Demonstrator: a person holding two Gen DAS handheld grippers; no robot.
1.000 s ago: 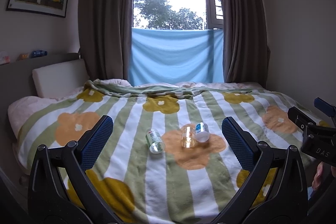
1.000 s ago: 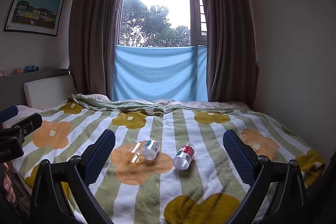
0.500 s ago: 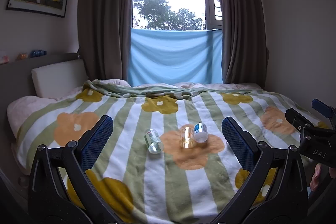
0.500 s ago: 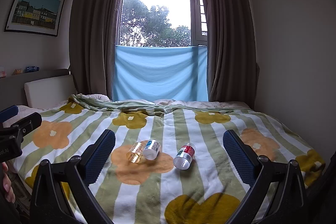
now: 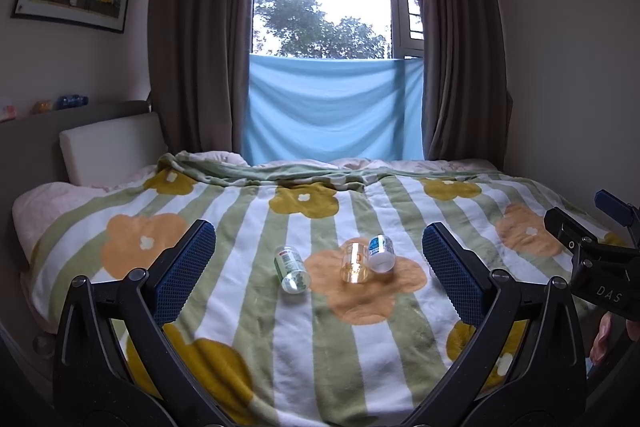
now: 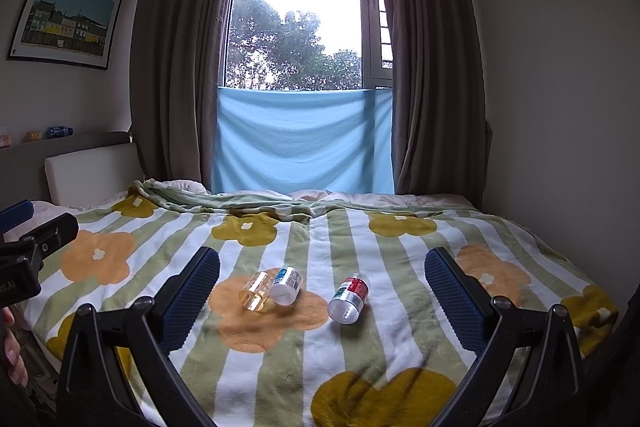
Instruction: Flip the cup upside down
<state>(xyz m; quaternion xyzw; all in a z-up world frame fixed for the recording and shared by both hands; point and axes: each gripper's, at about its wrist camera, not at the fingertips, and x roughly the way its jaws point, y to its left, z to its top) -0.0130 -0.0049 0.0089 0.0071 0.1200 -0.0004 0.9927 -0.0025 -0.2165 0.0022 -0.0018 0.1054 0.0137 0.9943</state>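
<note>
Several small cups lie on their sides on the flowered blanket (image 5: 256, 227). In the left wrist view a clear green-labelled cup (image 5: 292, 269) lies left of an amber cup (image 5: 354, 263), which touches a blue-labelled cup (image 5: 380, 253). The right wrist view shows the amber cup (image 6: 256, 291), the blue-labelled cup (image 6: 286, 285) and a red-labelled cup (image 6: 350, 297) further right. My left gripper (image 5: 316, 233) hangs open, short of the cups, with nothing in it. My right gripper (image 6: 322, 259) is likewise open and empty, well back from them.
The bed fills the room between a headboard (image 5: 108, 143) on the left and a wall on the right. Curtains (image 6: 176, 67) and a blue cloth (image 6: 304, 139) hang at the window behind. Each gripper shows at the edge of the other's view, held by a hand (image 6: 12, 351).
Both views have drifted very slightly. The cups lie where they were, and both grippers stay open and empty.
</note>
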